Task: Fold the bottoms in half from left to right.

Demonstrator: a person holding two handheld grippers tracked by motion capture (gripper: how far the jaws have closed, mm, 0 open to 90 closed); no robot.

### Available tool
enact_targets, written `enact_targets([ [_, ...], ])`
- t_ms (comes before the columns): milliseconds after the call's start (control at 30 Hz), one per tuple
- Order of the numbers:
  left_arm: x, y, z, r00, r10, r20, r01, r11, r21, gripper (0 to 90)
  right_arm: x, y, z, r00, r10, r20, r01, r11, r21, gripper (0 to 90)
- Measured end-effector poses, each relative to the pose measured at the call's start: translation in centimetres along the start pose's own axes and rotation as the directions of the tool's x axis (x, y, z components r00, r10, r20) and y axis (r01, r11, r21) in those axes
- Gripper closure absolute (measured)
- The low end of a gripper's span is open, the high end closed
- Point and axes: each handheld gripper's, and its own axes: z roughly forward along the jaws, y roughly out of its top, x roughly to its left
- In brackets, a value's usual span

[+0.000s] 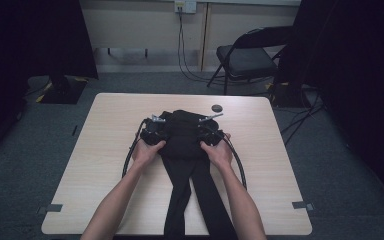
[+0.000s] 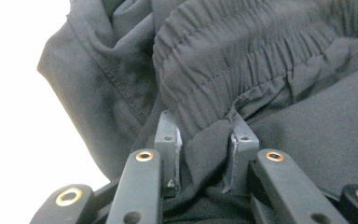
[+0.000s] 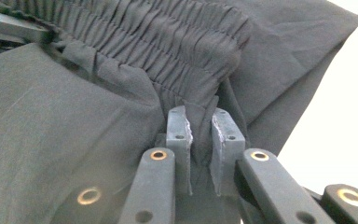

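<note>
High view: we see the left gripper [image 1: 153, 131] and the right gripper [image 1: 209, 131] held in the person's two hands, one at each side of the upper part of a pair of black trousers [image 1: 182, 145] on the pale wooden table [image 1: 260, 165]. From here the jaws are too small for us to read.

In the left gripper view, we find the left gripper [image 2: 204, 144] clamped on a bunched fold of the trousers [image 2: 242, 60] just below the gathered elastic waistband [image 2: 223, 65], with cloth filling the gap between its pads. In the right gripper view, the right gripper [image 3: 200, 140] pinches a narrower fold of the same trousers [image 3: 65, 130] under the waistband [image 3: 168, 42], its pads pressing the fabric from both sides.

Back in the high view, we see what the close views leave out: the trousers lie near the middle of the table, waist at the far end, and the two legs run toward the near edge and hang over it. A small dark round object [image 1: 216, 107] sits on the table just beyond the right gripper. A folding chair [image 1: 247, 57] stands on the floor beyond the far right of the table.
</note>
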Motion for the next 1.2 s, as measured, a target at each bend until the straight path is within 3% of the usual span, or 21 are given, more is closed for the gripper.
enact_targets([
  [67,0.5,0.1,0.1,0.9983,-0.050,0.032,0.050,0.9987,-0.009,71.0,0.1,0.5,0.3,0.9996,-0.012,0.028,0.012,1.000,0.005,78.4],
  [133,1.0,0.0,-0.5,0.9966,-0.045,0.069,0.045,0.9989,-0.009,67.9,-0.1,0.7,0.3,0.9998,-0.011,0.018,0.011,1.000,0.005,75.4],
  [200,1.3,-0.1,-1.6,0.9960,-0.052,0.073,0.055,0.9977,-0.040,60.1,-0.4,0.7,-0.4,1.0000,-0.003,0.005,0.003,1.000,-0.022,60.4],
  [267,1.6,-0.2,-3.1,0.9962,-0.032,0.081,0.037,0.9969,-0.069,54.7,-0.9,0.8,-1.8,0.9999,0.008,-0.012,-0.009,0.998,-0.068,49.4],
  [333,1.4,-0.2,-4.7,0.9961,-0.026,0.084,0.033,0.9957,-0.087,50.4,-0.9,0.5,-3.4,0.9994,0.014,-0.031,-0.018,0.991,-0.132,46.4],
  [367,1.0,-0.3,-5.7,0.9952,0.003,0.098,0.007,0.9952,-0.098,46.9,-0.7,0.1,-4.6,0.9984,0.017,-0.054,-0.026,0.986,-0.166,46.2],
  [433,0.1,-0.6,-7.4,0.9938,0.057,0.096,-0.044,0.9912,-0.125,46.3,0.0,-0.9,-6.2,0.9976,-0.026,-0.063,0.014,0.981,-0.192,46.7],
  [500,-0.7,-1.3,-9.3,0.9902,0.060,0.126,-0.041,0.9883,-0.147,46.4,0.8,-2.4,-7.8,0.9957,-0.043,-0.082,0.026,0.979,-0.202,47.2],
  [567,-1.7,-2.1,-11.0,0.9847,0.103,0.140,-0.080,0.9831,-0.165,47.8,1.8,-4.2,-9.3,0.9902,-0.074,-0.118,0.049,0.978,-0.202,49.9],
  [633,-3.0,-3.1,-12.3,0.9724,0.124,0.198,-0.095,0.9842,-0.150,53.8,2.5,-5.8,-10.5,0.9841,-0.093,-0.151,0.063,0.979,-0.194,58.9],
  [667,-4.0,-3.9,-12.9,0.9557,0.134,0.262,-0.101,0.9855,-0.136,59.5,2.9,-6.6,-11.1,0.9804,-0.109,-0.164,0.077,0.978,-0.193,61.4],
  [700,-4.7,-4.4,-13.3,0.9466,0.136,0.292,-0.104,0.9870,-0.122,65.7,3.5,-7.8,-11.9,0.9786,-0.112,-0.173,0.079,0.979,-0.186,67.1],
  [733,-6.0,-5.4,-13.9,0.9272,0.152,0.342,-0.124,0.9871,-0.101,70.7,3.8,-8.5,-12.4,0.9741,-0.116,-0.194,0.080,0.979,-0.186,70.9],
  [800,-8.2,-7.2,-14.5,0.8959,0.182,0.405,-0.161,0.9832,-0.087,76.4,4.8,-10.6,-13.5,0.9648,-0.134,-0.227,0.096,0.981,-0.171,75.5],
  [867,-9.7,-8.7,-14.5,0.8785,0.181,0.442,-0.171,0.9832,-0.064,74.8,6.0,-12.9,-14.1,0.9557,-0.149,-0.254,0.114,0.983,-0.146,77.0],
  [1000,-11.9,-10.7,-13.8,0.8571,0.154,0.492,-0.179,0.9838,0.004,61.1,7.9,-15.8,-14.0,0.9544,-0.164,-0.249,0.149,0.986,-0.081,70.8],
  [1067,-12.7,-11.1,-13.3,0.8535,0.178,0.490,-0.212,0.9771,0.015,50.8,8.4,-16.6,-13.9,0.9551,-0.165,-0.246,0.153,0.986,-0.068,66.5],
  [1100,-13.0,-11.3,-13.0,0.8641,0.192,0.465,-0.235,0.9712,0.037,46.3,8.6,-16.9,-13.7,0.9519,-0.185,-0.244,0.175,0.983,-0.062,63.3],
  [1133,-13.1,-11.5,-12.6,0.8691,0.188,0.457,-0.238,0.9699,0.053,42.6,8.7,-17.1,-13.5,0.9530,-0.181,-0.243,0.172,0.983,-0.059,59.7],
  [1167,-13.2,-11.6,-12.2,0.8594,0.186,0.477,-0.244,0.9677,0.063,38.9,8.8,-17.3,-13.3,0.9519,-0.180,-0.248,0.171,0.984,-0.058,56.0],
  [1200,-13.3,-11.7,-12.1,0.8653,0.193,0.462,-0.254,0.9647,0.071,39.4,9.1,-17.3,-13.1,0.9509,-0.196,-0.240,0.190,0.981,-0.047,53.4],
])
